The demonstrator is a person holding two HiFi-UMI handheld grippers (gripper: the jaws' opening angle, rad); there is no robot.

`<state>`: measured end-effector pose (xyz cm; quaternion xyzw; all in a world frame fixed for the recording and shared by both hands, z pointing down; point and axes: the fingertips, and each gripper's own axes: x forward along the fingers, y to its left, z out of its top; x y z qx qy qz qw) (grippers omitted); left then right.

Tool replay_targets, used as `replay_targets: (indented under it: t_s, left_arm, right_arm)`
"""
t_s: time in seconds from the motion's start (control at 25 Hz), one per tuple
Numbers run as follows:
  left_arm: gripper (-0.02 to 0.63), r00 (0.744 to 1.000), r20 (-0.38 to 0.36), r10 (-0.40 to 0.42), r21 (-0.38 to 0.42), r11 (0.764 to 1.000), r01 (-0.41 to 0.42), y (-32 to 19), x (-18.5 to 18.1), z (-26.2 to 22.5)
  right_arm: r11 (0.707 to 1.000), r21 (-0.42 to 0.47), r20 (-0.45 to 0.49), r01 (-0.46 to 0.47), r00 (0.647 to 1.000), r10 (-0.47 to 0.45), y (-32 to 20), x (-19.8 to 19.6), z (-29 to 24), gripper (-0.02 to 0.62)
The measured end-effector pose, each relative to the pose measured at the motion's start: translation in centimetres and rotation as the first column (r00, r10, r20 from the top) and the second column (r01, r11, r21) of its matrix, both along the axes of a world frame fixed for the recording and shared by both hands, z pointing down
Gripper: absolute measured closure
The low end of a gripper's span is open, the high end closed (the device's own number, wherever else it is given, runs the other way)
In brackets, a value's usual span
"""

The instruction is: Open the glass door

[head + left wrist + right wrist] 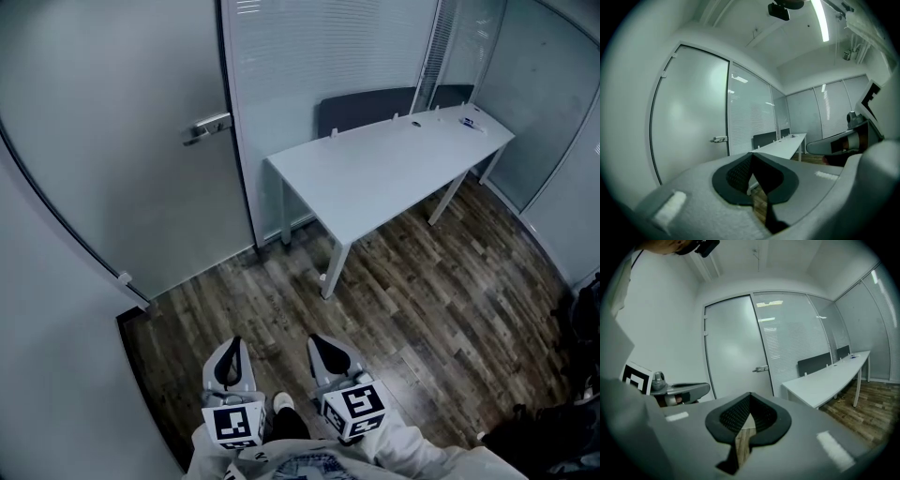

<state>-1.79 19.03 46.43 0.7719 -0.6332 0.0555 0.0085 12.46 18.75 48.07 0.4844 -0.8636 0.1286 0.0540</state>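
The frosted glass door [112,141] stands closed at the upper left, with a metal lever handle [208,127] near its right edge. The same door [689,117] and handle [719,139] show in the left gripper view, and the door [733,348] with its handle [761,368] in the right gripper view. My left gripper [233,349] and right gripper [323,348] hang side by side low in the head view, both shut and empty, well short of the door. Each points roughly at the door [751,155] [750,397].
A long white table [394,164] stands right of the door along a blinds-covered glass wall [319,56], with dark chairs [366,108] behind it. Wood floor [394,319] lies between me and the door. A white wall [56,375] runs on my left.
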Motion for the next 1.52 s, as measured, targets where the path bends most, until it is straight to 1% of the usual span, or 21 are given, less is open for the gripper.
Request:
replay_targets:
  t_s: [0.32,0.48,0.6,0.68,0.84,1.0,1.12,1.24,1.4,1.52]
  left_arm:
    - [0.603,1.0,-0.008,-0.01,0.001,1.0,0.01,-6.4,-4.8,-0.3]
    - [0.603,1.0,-0.003,-0.025,0.003,1.0,0.025,-8.7,-7.4,0.0]
    - [0.603,0.999,-0.03,-0.042,0.003,0.999,0.042,-10.4,-8.7,-0.4]
    - [0.603,0.998,-0.038,-0.047,0.005,0.999,0.047,-11.2,-9.1,-0.5]
    - [0.603,0.998,-0.033,-0.048,0.017,0.999,0.048,-13.4,-9.1,-0.4]
    - [0.603,0.999,-0.003,-0.052,0.025,0.998,0.052,-16.3,-8.4,0.2]
    - [0.603,0.996,0.018,-0.085,0.017,0.996,0.085,-18.7,-8.6,0.4]
    - [0.603,0.991,0.036,-0.126,0.016,0.992,0.125,-22.0,-9.4,0.0]
    - [0.603,0.986,0.065,-0.153,0.022,0.988,0.152,-26.0,-9.6,-1.3]
    - [0.603,0.982,0.073,-0.175,0.011,0.985,0.175,-28.7,-9.9,-1.5]
  right_arm:
    - [1.0,-0.018,-0.013,0.023,1.0,-0.023,-6.9,-5.0,0.4,0.591]
    - [1.0,0.005,-0.015,0.03,0.999,-0.03,-9.6,-7.2,-0.4,0.591]
    - [0.999,0.014,-0.021,0.035,0.999,-0.035,-11.3,-8.3,-0.8,0.591]
    - [0.999,0.014,-0.026,0.04,0.999,-0.04,-12.2,-8.6,-0.9,0.591]
    - [0.999,0.028,-0.02,0.038,0.999,-0.037,-14.5,-8.5,-1.2,0.591]
    - [0.998,0.017,-0.012,0.052,0.999,-0.052,-17.8,-8.2,-0.1,0.591]
    - [0.996,0.005,0.008,0.091,0.996,-0.091,-20.7,-8.9,0.5,0.591]
    - [0.991,0.015,0.028,0.135,0.99,-0.135,-24.9,-10.0,0.0,0.591]
    - [0.986,0.023,0.052,0.168,0.984,-0.169,-29.6,-10.7,-1.2,0.591]
    - [0.98,0.025,0.058,0.196,0.979,-0.197,-32.2,-11.1,-1.7,0.591]
